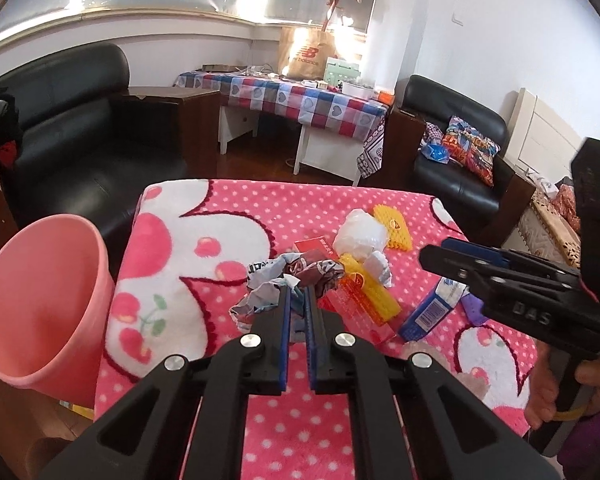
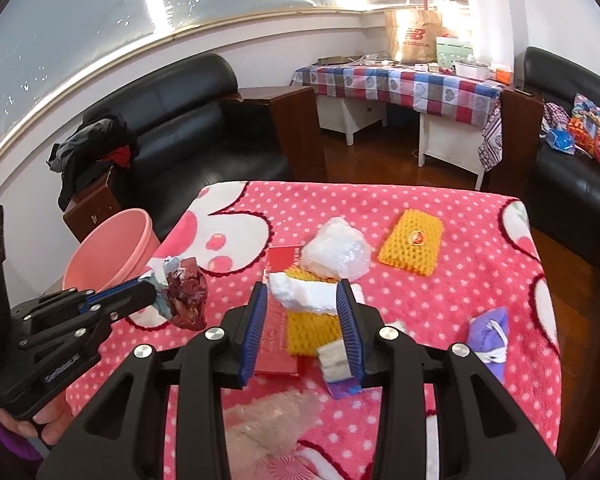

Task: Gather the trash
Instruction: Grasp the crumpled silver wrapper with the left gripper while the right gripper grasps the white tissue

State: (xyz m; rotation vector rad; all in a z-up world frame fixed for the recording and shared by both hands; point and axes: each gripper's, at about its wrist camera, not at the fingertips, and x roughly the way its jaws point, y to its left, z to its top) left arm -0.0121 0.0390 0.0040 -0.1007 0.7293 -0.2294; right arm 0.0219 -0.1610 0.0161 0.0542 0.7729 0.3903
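Note:
My left gripper (image 1: 298, 292) is shut on a crumpled brown and white wrapper (image 1: 292, 276) and holds it above the pink dotted blanket (image 1: 220, 208). It also shows in the right wrist view (image 2: 186, 294), near the pink bin (image 2: 112, 248). The pink bin (image 1: 40, 312) stands at the table's left edge. My right gripper (image 2: 304, 290) is open, its fingers on either side of a crumpled white tissue (image 2: 300, 296) that lies on a yellow foam net (image 2: 310, 330). From the left wrist view the right gripper (image 1: 440, 254) is seen side-on.
On the blanket lie a white plastic bag (image 2: 336, 254), a second yellow foam net (image 2: 414, 242), a red card (image 2: 282, 258), a purple pouch (image 2: 488, 332), a blue and white packet (image 1: 434, 306) and clear plastic film (image 2: 268, 420). Black sofas (image 1: 80, 120) surround the table.

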